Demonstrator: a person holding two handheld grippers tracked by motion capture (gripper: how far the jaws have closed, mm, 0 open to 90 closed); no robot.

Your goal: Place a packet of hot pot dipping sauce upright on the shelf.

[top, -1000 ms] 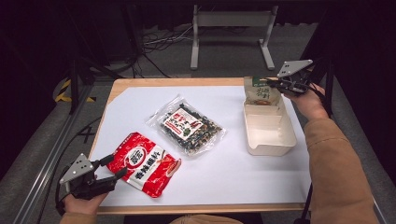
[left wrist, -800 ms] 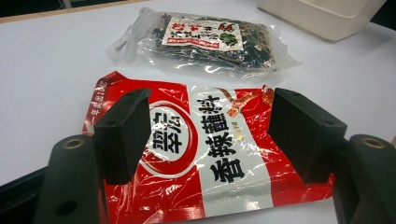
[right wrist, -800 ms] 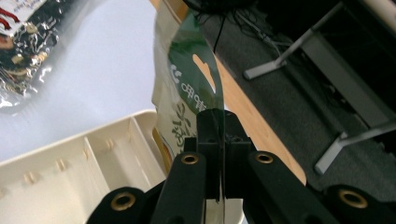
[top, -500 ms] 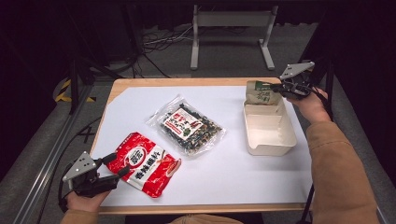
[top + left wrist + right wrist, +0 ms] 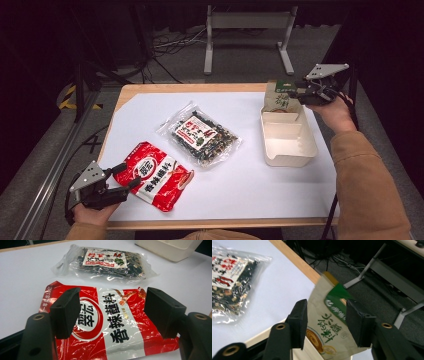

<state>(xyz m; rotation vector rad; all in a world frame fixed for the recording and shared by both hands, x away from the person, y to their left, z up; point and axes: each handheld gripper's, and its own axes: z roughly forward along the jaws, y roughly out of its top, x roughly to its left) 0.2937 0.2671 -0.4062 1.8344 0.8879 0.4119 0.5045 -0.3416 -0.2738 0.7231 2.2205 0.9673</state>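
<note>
Two grippers at opposite corners of a white-covered table, each facing a food packet.

Nearest, the left gripper sits at the front left corner, its jaws spread wide apart on either side of the red and white noodle packet, which lies flat on the white table sheet; whether they touch it I cannot tell. Beyond it, mid-table, lies a clear bag of dark dried food with a red and white label. Farther right stands the cream box, open-topped. At the box's far end, the beige and green packet stands upright, and the right gripper has its jaws apart around that packet's upper part, not visibly pinching it.
</note>
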